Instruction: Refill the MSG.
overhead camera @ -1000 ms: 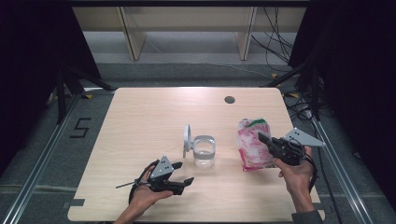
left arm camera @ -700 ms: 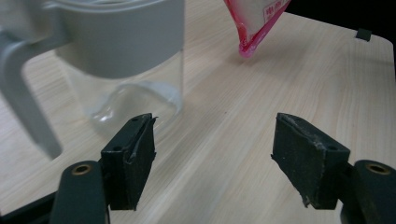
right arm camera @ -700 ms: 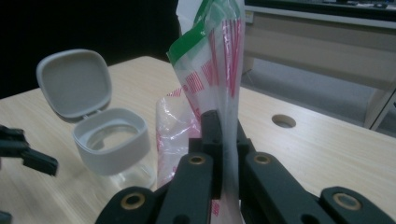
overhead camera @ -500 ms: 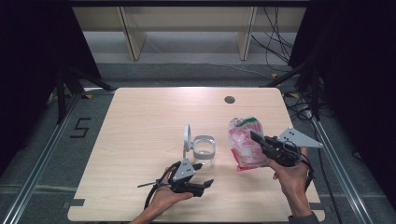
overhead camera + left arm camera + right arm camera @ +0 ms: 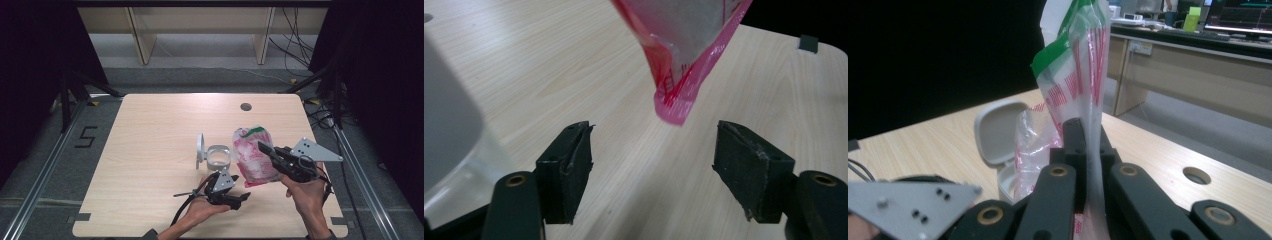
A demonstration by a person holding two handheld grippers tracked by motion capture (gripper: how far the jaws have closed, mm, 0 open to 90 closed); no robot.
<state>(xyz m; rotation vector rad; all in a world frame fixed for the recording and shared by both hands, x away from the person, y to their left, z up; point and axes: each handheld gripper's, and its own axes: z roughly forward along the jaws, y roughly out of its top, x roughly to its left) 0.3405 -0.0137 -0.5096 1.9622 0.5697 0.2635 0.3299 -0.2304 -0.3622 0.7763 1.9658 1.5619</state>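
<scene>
High view: our right gripper (image 5: 266, 150) clamps the crinkly pink plastic bag (image 5: 252, 155) upright; our left gripper (image 5: 240, 198), jaws wide and lately narrowing with nothing between them, lies level.

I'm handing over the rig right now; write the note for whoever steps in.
Right gripper: shut on the red-and-white bag, lifted off the table.
Left gripper: open, empty, jaws just closing slightly, below the bag's bottom corner.
Clear container: on the table left of the bag, hinged lid up.
Done: bag picked up, container open.
Left: probably grip the bag's bottom and empty it into the container.
</scene>
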